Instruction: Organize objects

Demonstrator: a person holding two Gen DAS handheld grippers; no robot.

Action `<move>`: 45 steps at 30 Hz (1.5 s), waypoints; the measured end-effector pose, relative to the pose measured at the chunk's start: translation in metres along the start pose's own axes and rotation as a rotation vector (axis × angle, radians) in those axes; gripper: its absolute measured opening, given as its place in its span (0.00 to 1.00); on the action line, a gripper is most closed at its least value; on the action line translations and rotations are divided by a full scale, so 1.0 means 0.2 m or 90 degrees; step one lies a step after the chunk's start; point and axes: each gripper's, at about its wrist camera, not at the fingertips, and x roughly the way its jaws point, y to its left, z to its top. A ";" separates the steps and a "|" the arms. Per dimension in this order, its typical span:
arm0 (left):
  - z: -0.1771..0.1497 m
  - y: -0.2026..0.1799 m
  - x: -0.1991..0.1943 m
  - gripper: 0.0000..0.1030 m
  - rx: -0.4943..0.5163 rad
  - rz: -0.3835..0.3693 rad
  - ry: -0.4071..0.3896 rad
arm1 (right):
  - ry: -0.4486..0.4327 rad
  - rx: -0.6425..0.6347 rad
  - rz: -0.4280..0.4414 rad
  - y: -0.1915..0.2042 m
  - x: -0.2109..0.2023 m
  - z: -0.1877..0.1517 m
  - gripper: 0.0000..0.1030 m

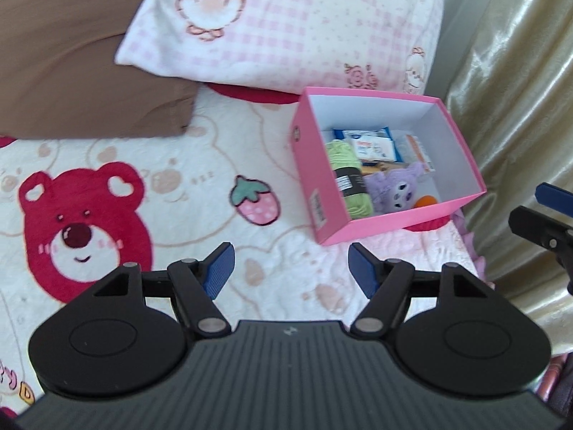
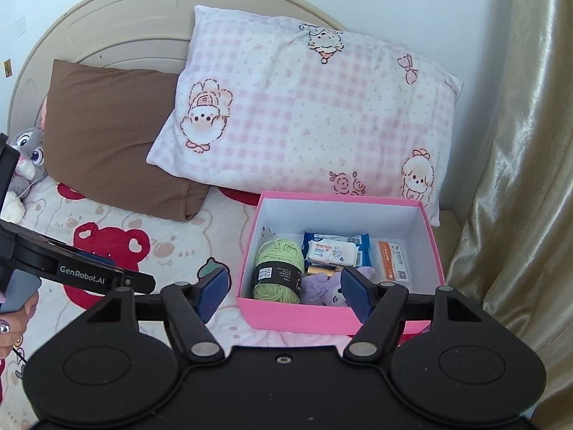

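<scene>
A pink box [image 1: 308,172] [image 2: 297,317] with white inner walls stands open on the bed. Inside lie a green yarn ball [image 1: 349,179] [image 2: 277,268], a purple plush toy [image 1: 397,188] [image 2: 322,286], blue-and-white tissue packs [image 1: 370,143] [image 2: 335,251], an orange-and-white packet [image 2: 392,261] and something orange [image 1: 426,201]. My left gripper [image 1: 292,268] hovers open and empty over the blanket, left of and nearer than the box. My right gripper [image 2: 284,292] hangs open and empty above the box's near wall. The right gripper's fingers [image 1: 553,200] show at the left wrist view's right edge.
A pink checked pillow [image 2: 315,122] and a brown pillow [image 2: 107,136] lie behind the box. A grey plush rabbit [image 2: 28,154] sits at the far left. A gold curtain [image 2: 519,179] hangs on the right. The blanket [image 1: 143,179] bears red bears.
</scene>
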 end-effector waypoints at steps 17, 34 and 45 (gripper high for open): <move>-0.19 0.10 -0.16 0.77 -0.010 0.053 -0.045 | 0.041 0.018 -0.016 0.16 0.12 -0.15 0.90; -0.25 0.12 -0.18 1.00 0.007 0.075 -0.050 | 0.082 0.031 -0.062 0.20 0.17 -0.18 0.93; -0.25 0.09 -0.22 1.00 -0.014 0.088 -0.035 | 0.083 0.040 -0.065 0.20 0.13 -0.18 0.93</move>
